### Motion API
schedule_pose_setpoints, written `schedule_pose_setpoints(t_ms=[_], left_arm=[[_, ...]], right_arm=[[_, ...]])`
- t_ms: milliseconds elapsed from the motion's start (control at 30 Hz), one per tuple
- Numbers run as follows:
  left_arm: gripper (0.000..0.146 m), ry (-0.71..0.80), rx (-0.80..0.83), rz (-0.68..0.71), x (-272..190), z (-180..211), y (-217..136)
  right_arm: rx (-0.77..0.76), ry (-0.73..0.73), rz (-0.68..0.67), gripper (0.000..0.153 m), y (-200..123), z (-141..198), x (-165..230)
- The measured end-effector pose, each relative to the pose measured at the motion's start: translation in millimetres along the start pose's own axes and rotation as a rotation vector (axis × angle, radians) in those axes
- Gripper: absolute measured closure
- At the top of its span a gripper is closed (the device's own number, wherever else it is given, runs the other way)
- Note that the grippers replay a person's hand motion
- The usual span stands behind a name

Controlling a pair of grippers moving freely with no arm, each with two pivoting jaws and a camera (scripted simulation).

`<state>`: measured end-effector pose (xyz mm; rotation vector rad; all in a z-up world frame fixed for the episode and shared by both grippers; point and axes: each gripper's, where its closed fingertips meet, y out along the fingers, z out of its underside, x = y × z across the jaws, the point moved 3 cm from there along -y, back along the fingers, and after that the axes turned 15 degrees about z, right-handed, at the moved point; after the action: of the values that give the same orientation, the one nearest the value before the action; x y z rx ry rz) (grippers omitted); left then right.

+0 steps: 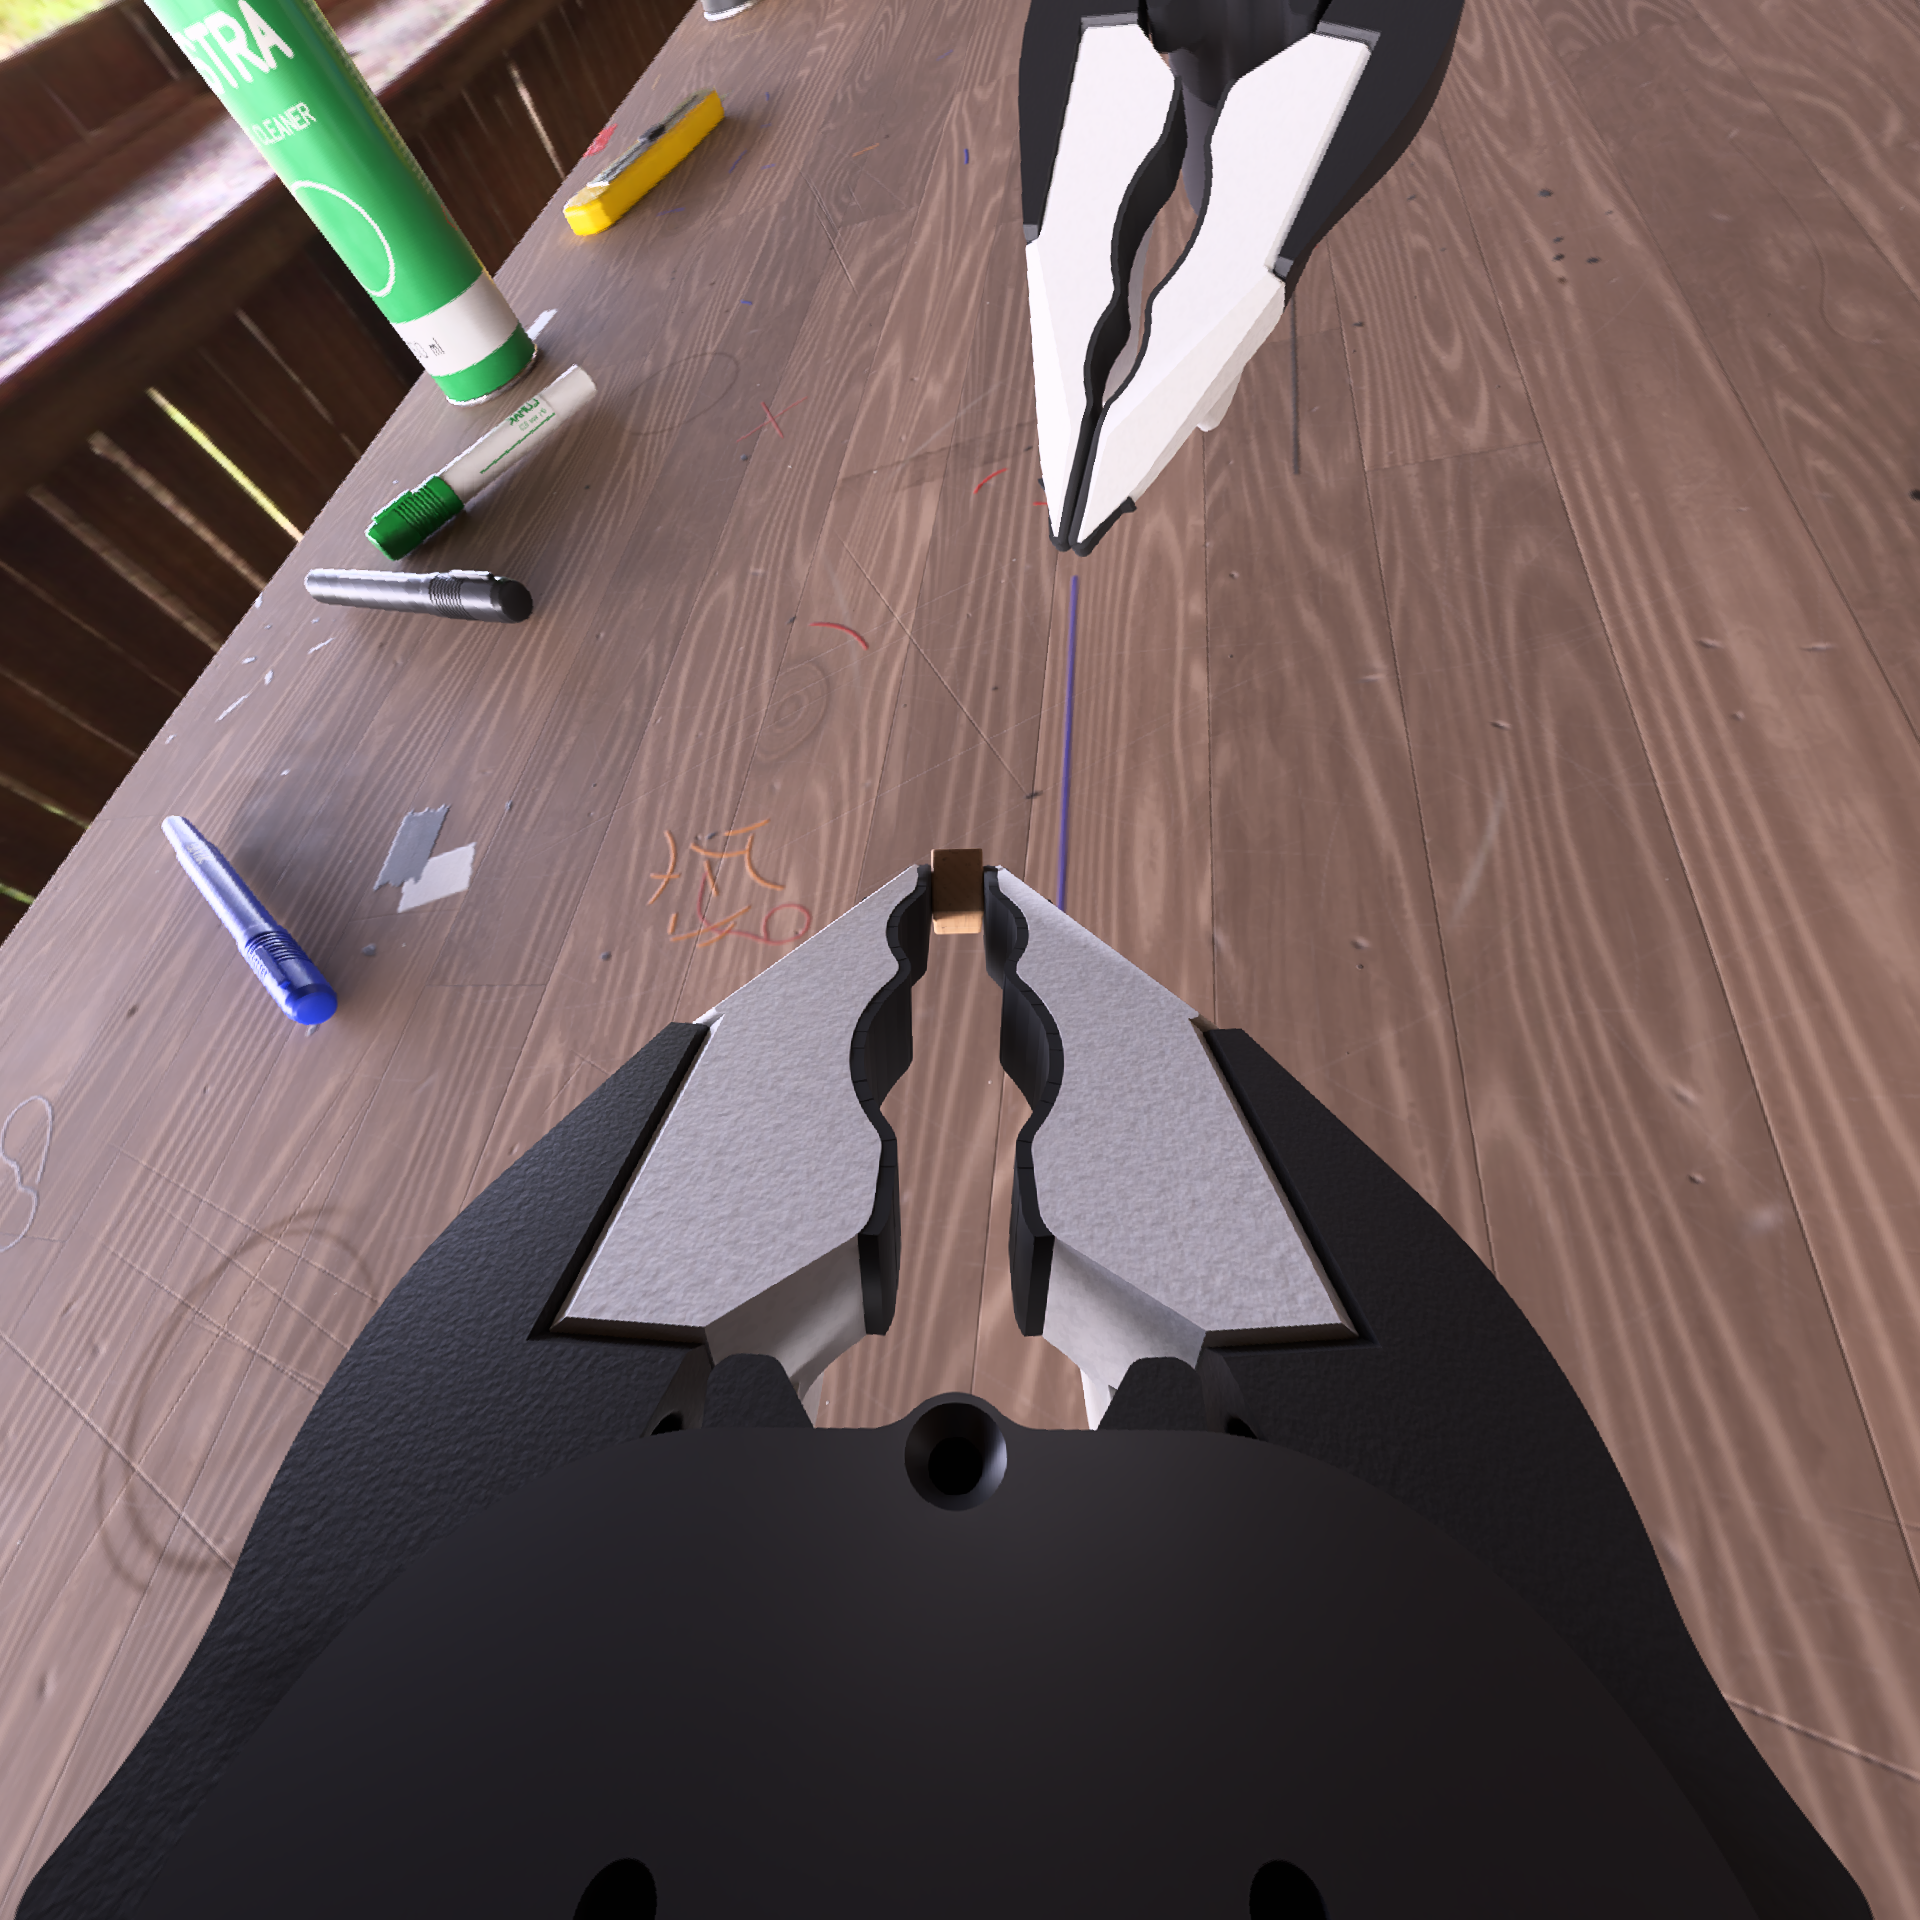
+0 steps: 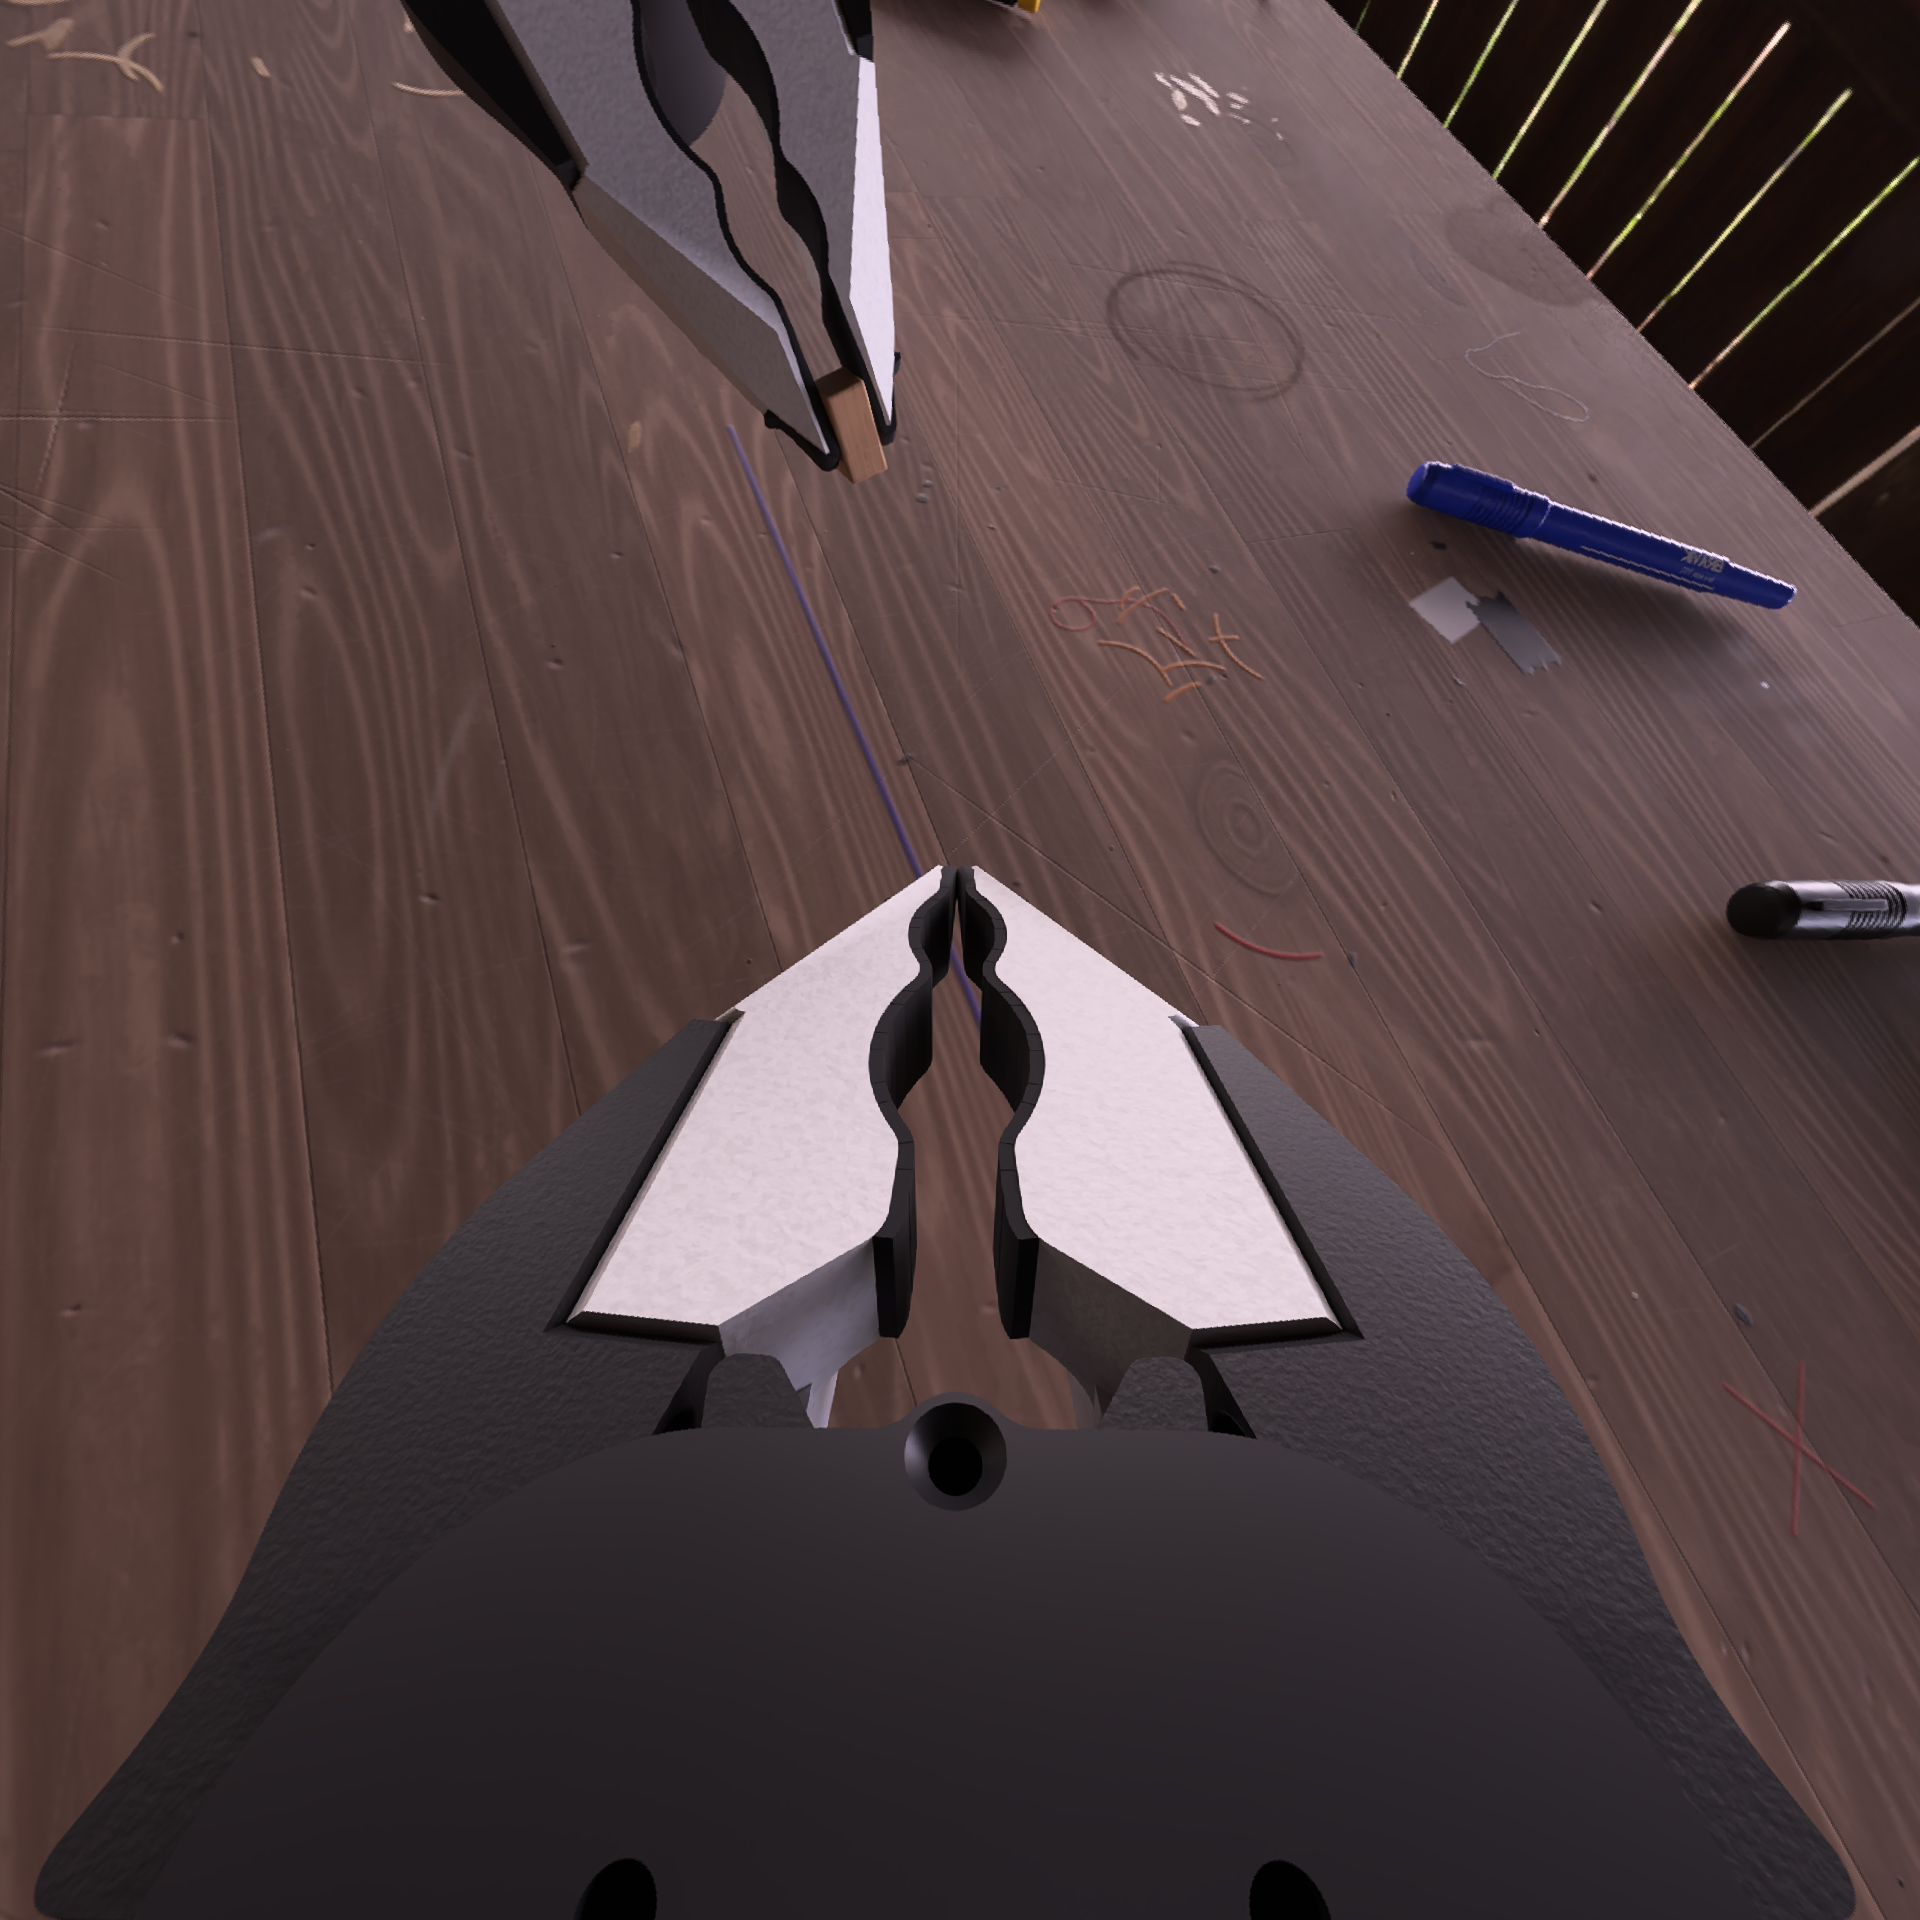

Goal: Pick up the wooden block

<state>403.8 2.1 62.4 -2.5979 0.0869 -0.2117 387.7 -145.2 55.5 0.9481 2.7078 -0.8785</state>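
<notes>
The small light wooden block (image 1: 956, 891) is pinched between the fingertips of my left gripper (image 1: 957, 883), which is shut on it and holds it above the brown wooden table (image 1: 1455, 935). In the right wrist view the same block (image 2: 858, 428) shows at the tips of the left gripper (image 2: 847, 421), clear of the table top. My right gripper (image 2: 953, 881) is shut and empty, its tips touching, hovering over the table. It also shows in the left wrist view (image 1: 1072, 538), facing my left gripper from farther along the table.
Along the table's edge lie a blue marker (image 1: 249, 923), a black marker (image 1: 421, 594), a green-capped marker (image 1: 478, 462), a tall green and white can (image 1: 353, 197) and a yellow utility knife (image 1: 644, 161). A dark wooden railing (image 2: 1662, 156) runs beyond that edge.
</notes>
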Motion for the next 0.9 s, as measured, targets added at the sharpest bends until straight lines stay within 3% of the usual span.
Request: schedule_pose_setpoints(t_ms=[900], left_arm=[[0.137,0.019,-0.011,-0.065,5,-2,-3]], right_arm=[[-0.014,-0.058,-0.062,0.153,0,-6,17]])
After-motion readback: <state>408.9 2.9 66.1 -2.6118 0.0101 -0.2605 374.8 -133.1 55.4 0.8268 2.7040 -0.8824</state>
